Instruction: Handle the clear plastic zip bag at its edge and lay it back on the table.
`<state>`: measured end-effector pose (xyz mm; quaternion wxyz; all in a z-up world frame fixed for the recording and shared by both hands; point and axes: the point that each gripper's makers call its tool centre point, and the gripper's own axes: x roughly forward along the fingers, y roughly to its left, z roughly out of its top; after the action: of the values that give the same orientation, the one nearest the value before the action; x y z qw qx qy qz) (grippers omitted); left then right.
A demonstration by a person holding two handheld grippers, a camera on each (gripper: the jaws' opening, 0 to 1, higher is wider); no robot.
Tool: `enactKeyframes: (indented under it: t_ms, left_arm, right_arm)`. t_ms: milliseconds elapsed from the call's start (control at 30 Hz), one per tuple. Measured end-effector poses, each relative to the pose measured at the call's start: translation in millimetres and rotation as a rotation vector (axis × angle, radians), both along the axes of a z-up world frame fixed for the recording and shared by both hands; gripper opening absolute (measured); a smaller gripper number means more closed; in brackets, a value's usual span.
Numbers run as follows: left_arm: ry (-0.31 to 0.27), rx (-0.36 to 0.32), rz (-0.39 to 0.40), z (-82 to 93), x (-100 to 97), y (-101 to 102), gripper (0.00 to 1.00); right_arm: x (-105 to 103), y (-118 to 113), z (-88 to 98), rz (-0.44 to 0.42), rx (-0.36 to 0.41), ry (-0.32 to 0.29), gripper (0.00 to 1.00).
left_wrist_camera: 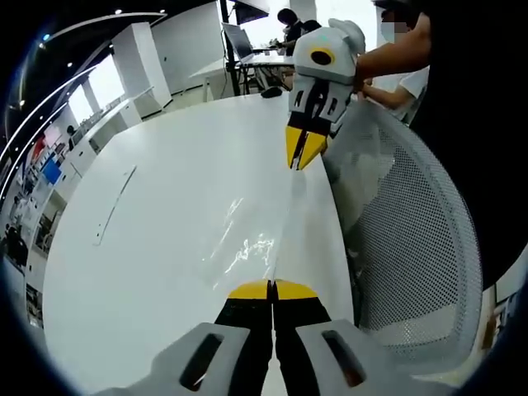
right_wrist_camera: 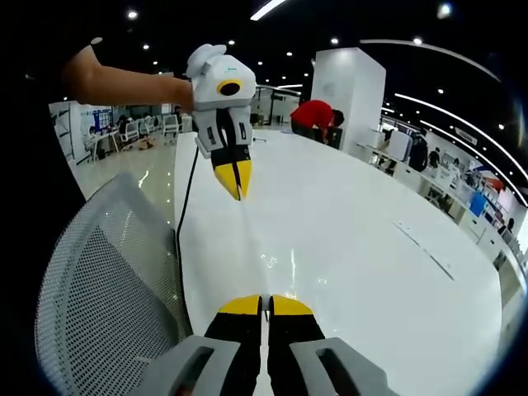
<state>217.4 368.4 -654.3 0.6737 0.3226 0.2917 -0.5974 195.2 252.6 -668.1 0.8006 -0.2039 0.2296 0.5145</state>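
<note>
The bag [left_wrist_camera: 252,239] is held stretched above the white counter [left_wrist_camera: 165,214], near its right edge, between the two grippers. In the left gripper view, the left gripper [left_wrist_camera: 271,290] is seen with its fingers closed on the near edge of the bag, while the right gripper [left_wrist_camera: 304,148] pinches the far edge, its fingers likewise closed. In the right gripper view, the film is almost invisible between the right gripper [right_wrist_camera: 264,305] and the left gripper [right_wrist_camera: 233,180]. The bag is judged light, limp and slippery; it should be held at the edge and kept taut to avoid sagging. Both grippers are held low and pointed toward each other. A mesh chair [left_wrist_camera: 412,247] stands beside the counter.
</note>
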Motion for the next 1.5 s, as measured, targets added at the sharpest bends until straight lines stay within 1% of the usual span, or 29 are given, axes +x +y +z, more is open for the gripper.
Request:
enactKeyframes:
  t_ms: [600, 667, 733, 767, 833, 867, 900, 933, 1000, 1067, 1133, 1233, 1500]
  left_arm:
    - [-0.018, -0.005, 0.011, 2.2, 1.6, 0, 0.00]
    - [-0.023, 0.001, 0.004, 1.1, 1.1, -2, 0.00]
    - [-0.033, 0.004, -0.028, 1.4, -1.9, -4, 0.00]
    - [-0.039, 0.003, -0.033, 1.9, -2.5, -5, 0.00]
    - [-0.047, 0.004, -0.043, 2.5, -3.4, -6, 0.00]
    - [-0.069, 0.000, -0.062, 3.3, -3.1, -8, 0.00]
    - [-0.078, -0.005, -0.065, 3.9, -3.0, -8, 0.00]
    - [-0.068, -0.013, -0.076, 4.3, -5.7, -10, 0.00]
    - [-0.068, -0.031, -0.089, 5.8, -8.7, -14, 0.00]
    - [-0.076, -0.022, -0.101, 4.2, -10.2, -16, 0.00]
    - [-0.071, -0.018, -0.109, 3.0, -12.4, -18, 0.00]
    - [-0.067, -0.021, -0.113, 3.3, -13.4, -20, 0.00]
    - [-0.095, -0.032, -0.100, 8.0, -13.2, -22, 0.00]
  right_arm:
    - [-1, 1, 2.7, 0.007, -0.002, -0.009, 0.00]
    - [-1, 0, 0.1, 0.010, -0.017, 0.001, 0.00]
    - [-1, -2, -1.3, -0.005, -0.022, 0.022, 0.00]
    - [0, -2, -1.0, -0.007, -0.022, 0.021, 0.00]
    - [-1, -4, 1.4, -0.011, -0.017, 0.029, 0.00]
    - [-2, -5, 3.6, -0.015, -0.016, 0.034, 0.00]
    - [-3, -5, 4.4, -0.017, -0.015, 0.039, 0.00]
    - [-3, -6, 4.8, -0.021, -0.016, 0.044, 0.01]
    - [-4, -5, 8.1, -0.031, 0.002, 0.058, 0.05]
    - [-4, -4, 12.4, -0.037, 0.014, 0.058, 0.05]
    - [-3, -4, 15.2, -0.039, 0.017, 0.062, 0.07]
    - [-3, -4, 20.1, -0.039, 0.016, 0.067, 0.08]
    - [-1, -5, 33.8, -0.045, 0.020, 0.078, 0.12]
